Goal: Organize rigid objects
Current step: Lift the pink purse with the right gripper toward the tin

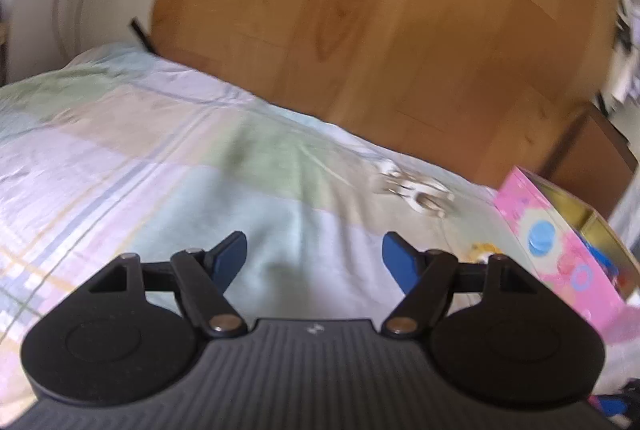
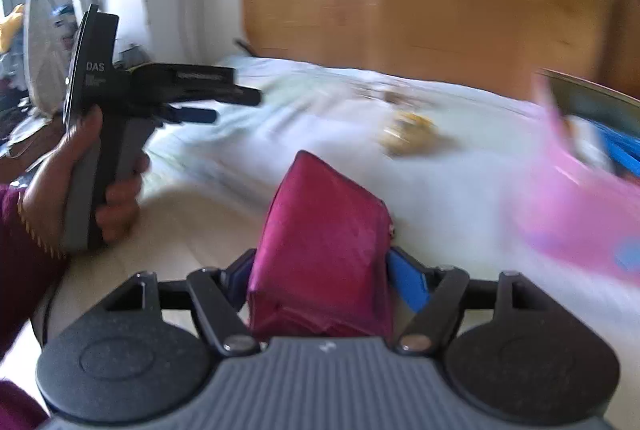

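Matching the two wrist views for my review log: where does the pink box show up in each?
Left wrist: pink box at the right edge, lying on the bed, open top showing.
Right wrist: pink box at the right edge, heavily blurred.
Shared landmark: the small yellow object on the bedsheet, left of the box.

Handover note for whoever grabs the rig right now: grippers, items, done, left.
Left gripper: open, empty, above the bedsheet.
Right gripper: shut on the magenta pouch, held above the bed; its view is motion-blurred.
Pink box: open, on the bed's right side, with blue items inside.
Loose on the sheet: a white-silver item and a small yellow item near the box.
Done: pouch picked up, not yet placed.
Left: probably drop the pouch in the box, then collect the two loose items.
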Action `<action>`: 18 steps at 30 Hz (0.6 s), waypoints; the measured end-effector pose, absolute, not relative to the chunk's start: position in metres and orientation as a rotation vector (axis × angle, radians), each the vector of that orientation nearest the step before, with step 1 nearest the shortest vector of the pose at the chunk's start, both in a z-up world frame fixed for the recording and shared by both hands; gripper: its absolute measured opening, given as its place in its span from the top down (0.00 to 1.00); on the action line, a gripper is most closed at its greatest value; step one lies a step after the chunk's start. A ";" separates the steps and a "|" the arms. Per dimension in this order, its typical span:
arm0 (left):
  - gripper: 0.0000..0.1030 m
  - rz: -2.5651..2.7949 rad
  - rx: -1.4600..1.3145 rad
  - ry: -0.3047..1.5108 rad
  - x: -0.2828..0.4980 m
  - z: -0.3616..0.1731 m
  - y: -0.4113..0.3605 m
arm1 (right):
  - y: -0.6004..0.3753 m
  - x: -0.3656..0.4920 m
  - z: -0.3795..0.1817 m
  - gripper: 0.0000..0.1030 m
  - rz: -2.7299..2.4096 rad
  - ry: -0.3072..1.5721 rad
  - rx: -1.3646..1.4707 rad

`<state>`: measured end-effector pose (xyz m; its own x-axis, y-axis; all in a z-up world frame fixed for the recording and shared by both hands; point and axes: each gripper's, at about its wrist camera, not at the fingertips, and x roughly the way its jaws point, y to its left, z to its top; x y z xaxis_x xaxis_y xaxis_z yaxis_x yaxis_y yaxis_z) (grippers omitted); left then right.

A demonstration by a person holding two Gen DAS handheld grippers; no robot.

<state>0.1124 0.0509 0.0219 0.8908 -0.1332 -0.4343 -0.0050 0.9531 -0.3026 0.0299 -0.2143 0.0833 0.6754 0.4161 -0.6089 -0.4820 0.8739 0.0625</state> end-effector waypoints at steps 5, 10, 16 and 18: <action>0.26 -0.146 -0.178 0.481 0.105 0.024 0.024 | -0.266 -0.006 0.082 0.27 0.387 0.639 -0.028; 0.26 -0.219 -0.113 0.513 0.090 0.024 -0.008 | -0.289 -0.007 0.077 0.23 0.364 0.624 0.105; 0.20 -0.404 -0.062 0.548 0.062 0.030 -0.060 | -0.292 -0.006 0.075 0.22 0.379 0.611 0.119; 0.16 -0.448 -0.011 0.538 0.053 0.034 -0.081 | -0.296 -0.008 0.074 0.22 0.380 0.605 0.139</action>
<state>0.0527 -0.0808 0.0344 0.7647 -0.4151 -0.4929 0.4096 0.9036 -0.1256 -0.0077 -0.2958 0.0742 0.7560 0.3877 -0.5273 -0.3074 0.9216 0.2369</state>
